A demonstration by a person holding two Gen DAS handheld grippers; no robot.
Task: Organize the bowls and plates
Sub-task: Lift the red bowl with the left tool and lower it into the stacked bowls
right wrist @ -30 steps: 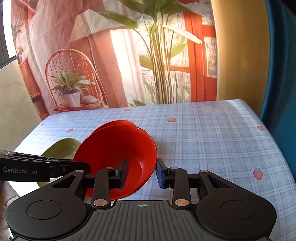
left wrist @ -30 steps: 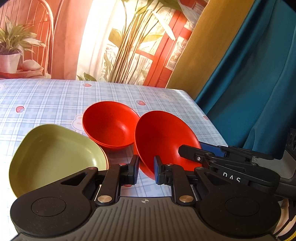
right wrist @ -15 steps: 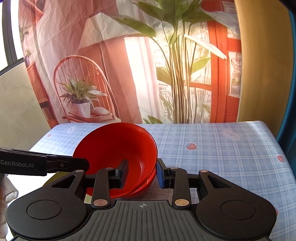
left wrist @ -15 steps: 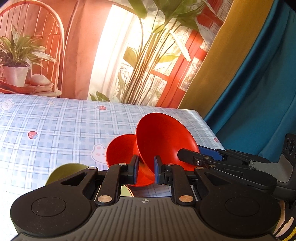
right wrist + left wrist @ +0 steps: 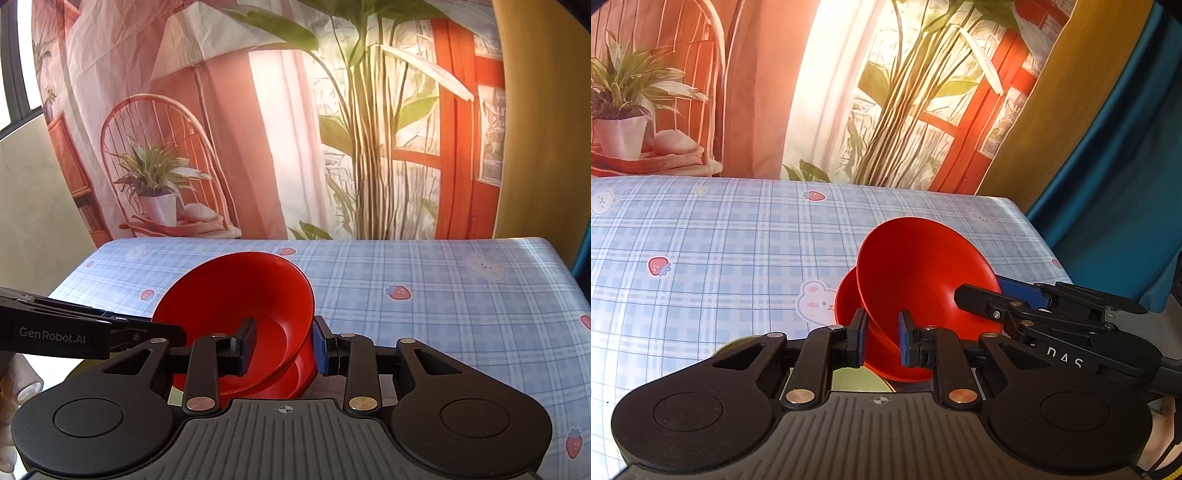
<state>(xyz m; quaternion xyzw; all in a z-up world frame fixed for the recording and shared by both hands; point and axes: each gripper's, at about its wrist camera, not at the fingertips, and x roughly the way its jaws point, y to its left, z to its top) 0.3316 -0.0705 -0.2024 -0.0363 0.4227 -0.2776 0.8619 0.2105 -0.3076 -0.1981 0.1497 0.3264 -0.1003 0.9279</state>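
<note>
Bright, warm daylight in both views. Backdrop (image 5: 820, 92) washes out to near white in a vertical band; same glare on it in the right view. Tablecloth (image 5: 443, 295) evenly lit, pale sheen at its far right corner. Red bowl (image 5: 923, 266) glows saturated, rim haloed. Strong fisheye bending and dark vignette at the corners. Focus sharp throughout.

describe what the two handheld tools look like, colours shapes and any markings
Both are matte black: two round lobes, a ribbed grey centre panel with a small crosshair mark, silver pivot pins, and blue pads on the fingers. The left tool carries "GenRobot.AI" in white along its side; the right tool shows white letters "DAS".
</note>
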